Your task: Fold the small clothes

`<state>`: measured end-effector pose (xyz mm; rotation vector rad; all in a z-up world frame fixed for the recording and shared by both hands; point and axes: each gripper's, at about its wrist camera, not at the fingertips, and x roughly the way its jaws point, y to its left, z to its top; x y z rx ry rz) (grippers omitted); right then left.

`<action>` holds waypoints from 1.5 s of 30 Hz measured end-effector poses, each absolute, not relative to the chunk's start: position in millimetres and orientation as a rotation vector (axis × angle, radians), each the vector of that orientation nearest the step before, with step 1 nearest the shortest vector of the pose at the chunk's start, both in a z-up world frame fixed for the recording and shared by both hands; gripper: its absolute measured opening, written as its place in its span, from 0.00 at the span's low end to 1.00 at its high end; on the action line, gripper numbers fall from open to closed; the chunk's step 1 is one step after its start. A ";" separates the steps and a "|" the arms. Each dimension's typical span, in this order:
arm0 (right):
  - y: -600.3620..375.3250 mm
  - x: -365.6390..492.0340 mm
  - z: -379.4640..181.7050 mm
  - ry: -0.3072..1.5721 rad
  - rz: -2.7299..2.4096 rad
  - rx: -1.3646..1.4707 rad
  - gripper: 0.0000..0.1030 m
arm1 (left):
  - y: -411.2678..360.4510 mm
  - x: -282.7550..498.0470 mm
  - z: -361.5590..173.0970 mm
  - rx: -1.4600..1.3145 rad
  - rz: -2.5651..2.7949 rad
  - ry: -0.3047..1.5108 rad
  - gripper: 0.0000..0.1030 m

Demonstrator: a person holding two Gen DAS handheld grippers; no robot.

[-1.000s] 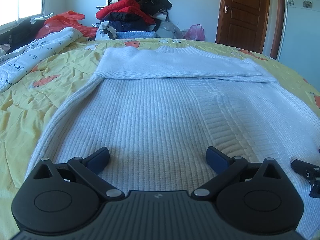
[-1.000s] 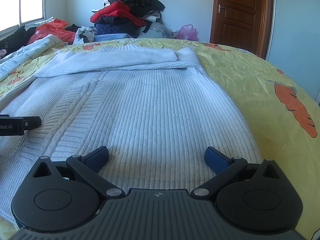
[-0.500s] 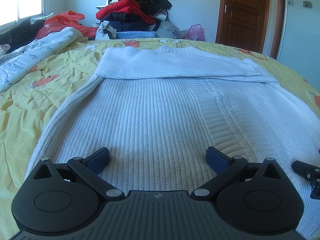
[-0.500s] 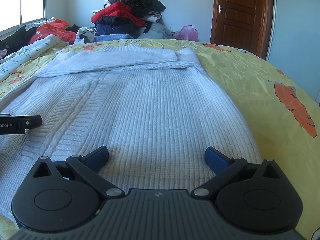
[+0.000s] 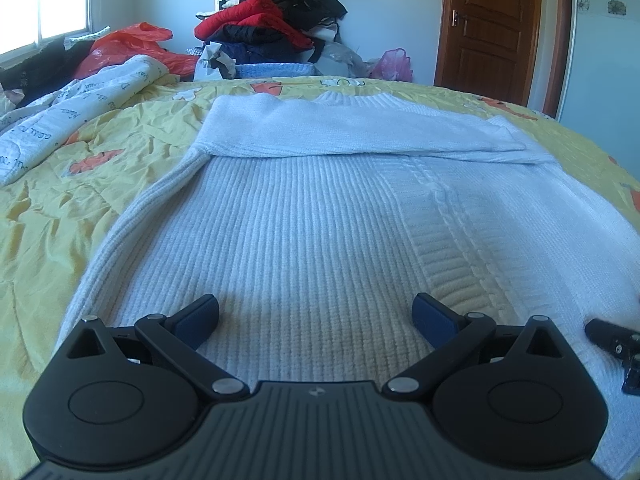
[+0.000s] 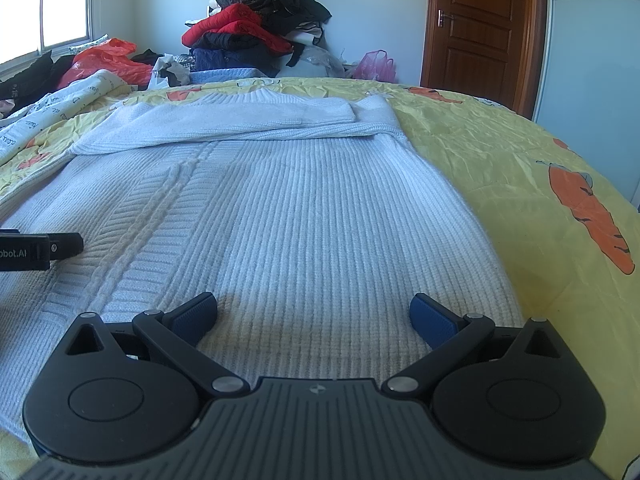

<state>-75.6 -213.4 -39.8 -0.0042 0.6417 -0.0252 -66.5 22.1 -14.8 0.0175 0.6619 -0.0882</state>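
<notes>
Hovering over the hem of the white sweater (image 5: 312, 220), which lies flat on the yellow bedspread (image 6: 520, 168) with sleeves folded across its top, your left gripper (image 5: 316, 316) and right gripper (image 6: 314, 314) both stand spread, pinching nothing. By my judgement, next pinch both hem corners and carry them toward the collar.

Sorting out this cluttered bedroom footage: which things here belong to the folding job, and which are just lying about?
Part of the job:
white knitted sweater
left gripper, jaws open
right gripper, jaws open

Just lying about:
pile of clothes
red plastic bag
pink bag
printed quilt
</notes>
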 end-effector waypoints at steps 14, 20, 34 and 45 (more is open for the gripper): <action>-213.8 -76.3 -39.9 0.642 -0.025 -0.004 0.98 | 24.9 -98.6 -15.6 0.031 -0.056 0.661 1.00; -214.0 -76.1 -40.0 0.642 -0.024 -0.003 0.98 | 28.6 -108.3 -16.0 0.029 -0.068 0.656 1.00; -214.0 -75.9 -40.1 0.642 -0.024 -0.002 0.98 | 28.5 -110.4 -16.8 0.028 -0.069 0.655 1.00; -214.0 -75.7 -40.3 0.642 -0.023 -0.002 0.98 | 28.7 -110.3 -17.0 0.028 -0.070 0.655 1.00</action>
